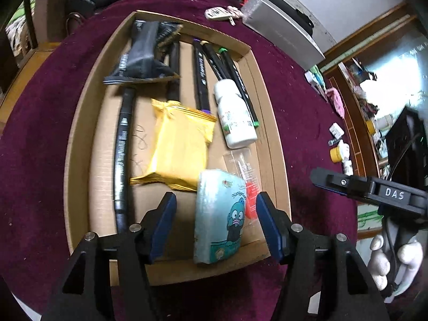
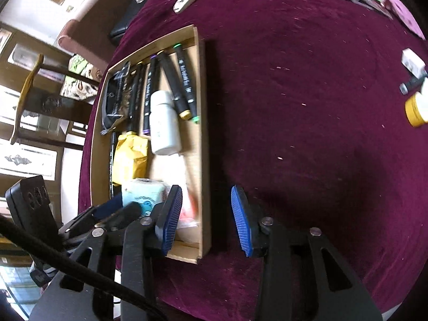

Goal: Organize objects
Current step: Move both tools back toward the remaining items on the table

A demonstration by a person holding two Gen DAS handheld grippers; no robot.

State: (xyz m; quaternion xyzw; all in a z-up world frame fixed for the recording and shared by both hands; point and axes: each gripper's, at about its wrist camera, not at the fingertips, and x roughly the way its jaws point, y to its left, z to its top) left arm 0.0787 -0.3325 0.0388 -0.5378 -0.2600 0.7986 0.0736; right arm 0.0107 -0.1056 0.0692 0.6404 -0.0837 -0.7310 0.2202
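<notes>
In the left wrist view, the left gripper (image 1: 216, 224) stands half open over the shallow brown cardboard tray (image 1: 80, 139). The pale blue cartoon tissue pack (image 1: 220, 216) lies between its blue pads, untouched. At 3 o'clock a white-gloved hand (image 1: 393, 254) is cut off.

In the right wrist view, the right gripper (image 2: 206, 219) is narrowly open and empty over the maroon velvet tablecloth (image 2: 307, 107). The tray lies at 9 o'clock, its contents blurred.

Clear sachet (image 1: 244, 184) half under tissue pack (image 1: 219, 216), print unreadable.
</notes>
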